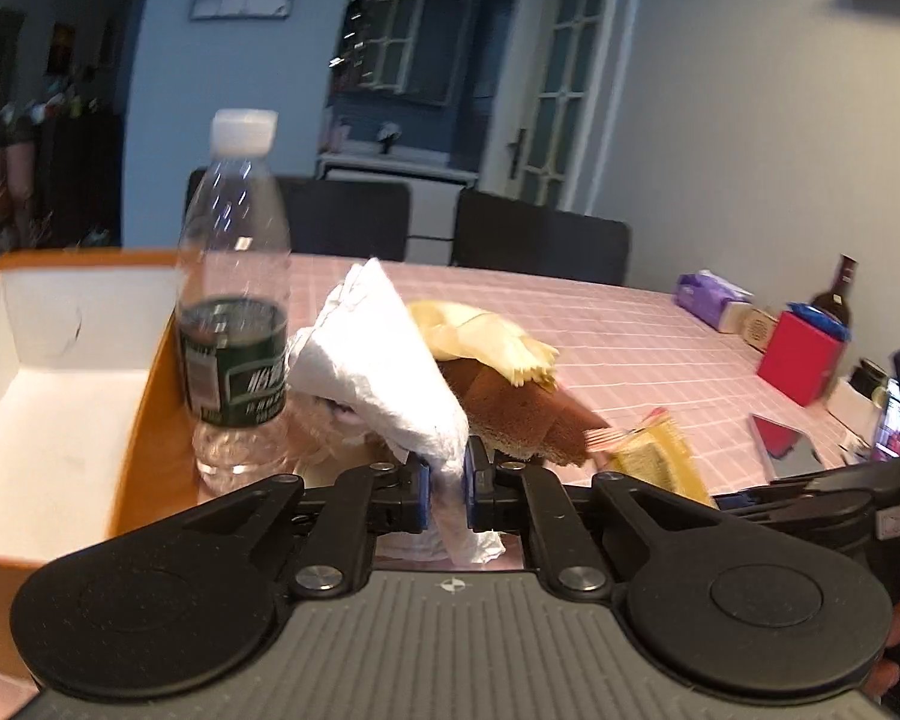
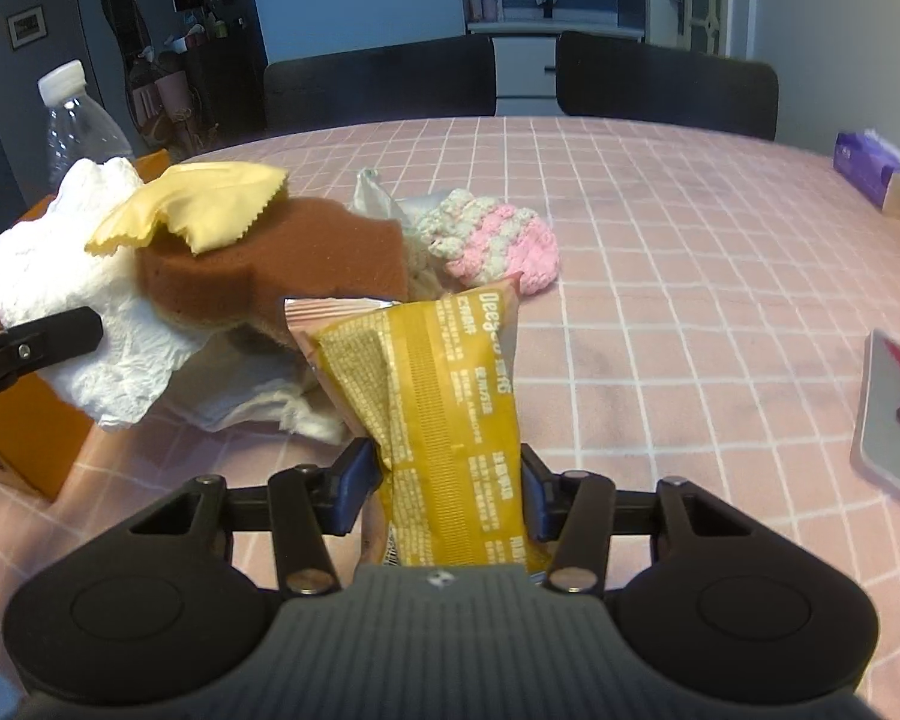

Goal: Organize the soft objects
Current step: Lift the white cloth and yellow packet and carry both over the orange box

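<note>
At the far left an orange box [image 1: 150,384] with a white inside stands open on the pink checked surface [image 1: 630,348], and nothing shows in the part of it that is visible. A water bottle [image 1: 234,312] stands just beside its right wall. Next comes the left claw [image 1: 447,489], clenched on the lower corner of a white paper towel [image 1: 378,372], whose free end stands up above the fingers. Behind the towel lies a brown sponge [image 2: 282,258] with a yellow cloth [image 2: 192,204] draped on top, both still in the heap. Right of these, the right claw [image 2: 444,495] is clenched on a yellow snack packet [image 2: 444,396], which points forward over the surface. Beyond the packet rests a pink and white knitted piece [image 2: 498,246], touching a crumpled clear wrapper.

The step in hand appears to be gathering: 2 items are gripped at once, likely bound for the box. The next move probably calls for carrying the towel left over the box wall, past the bottle without tipping it, and releasing it inside. The packet would follow, then the sponge, cloth and knitted piece.
</note>
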`<state>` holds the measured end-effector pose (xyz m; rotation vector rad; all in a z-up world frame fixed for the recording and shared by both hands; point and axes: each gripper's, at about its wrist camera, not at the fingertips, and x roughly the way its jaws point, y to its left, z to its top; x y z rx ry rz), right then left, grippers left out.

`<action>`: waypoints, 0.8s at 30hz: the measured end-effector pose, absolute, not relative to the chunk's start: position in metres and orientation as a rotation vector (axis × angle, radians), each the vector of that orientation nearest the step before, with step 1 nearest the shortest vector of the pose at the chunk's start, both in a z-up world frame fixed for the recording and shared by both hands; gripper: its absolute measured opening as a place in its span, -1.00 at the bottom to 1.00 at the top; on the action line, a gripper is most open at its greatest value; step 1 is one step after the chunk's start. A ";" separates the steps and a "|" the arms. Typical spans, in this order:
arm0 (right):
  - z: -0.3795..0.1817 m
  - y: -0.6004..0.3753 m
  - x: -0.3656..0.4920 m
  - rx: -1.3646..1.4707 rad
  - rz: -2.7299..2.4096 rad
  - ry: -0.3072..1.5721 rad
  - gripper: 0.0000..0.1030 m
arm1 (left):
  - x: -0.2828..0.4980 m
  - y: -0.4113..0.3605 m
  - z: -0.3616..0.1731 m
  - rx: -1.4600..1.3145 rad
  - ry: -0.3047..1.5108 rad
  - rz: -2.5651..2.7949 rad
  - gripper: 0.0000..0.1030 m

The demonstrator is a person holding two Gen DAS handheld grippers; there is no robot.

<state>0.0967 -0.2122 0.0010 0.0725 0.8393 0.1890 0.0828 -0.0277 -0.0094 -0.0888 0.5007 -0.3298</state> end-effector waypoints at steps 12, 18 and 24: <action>0.029 -0.199 0.063 0.087 0.250 0.815 -0.04 | 0.053 -0.032 0.020 0.037 0.464 -0.384 -0.79; 0.052 -0.182 0.045 0.037 0.285 0.754 -0.08 | 0.054 -0.043 0.010 0.108 0.489 -0.432 -0.79; 0.063 -0.179 0.043 -0.003 0.282 0.709 -0.09 | 0.080 -0.055 -0.015 -0.021 0.559 -0.551 -0.80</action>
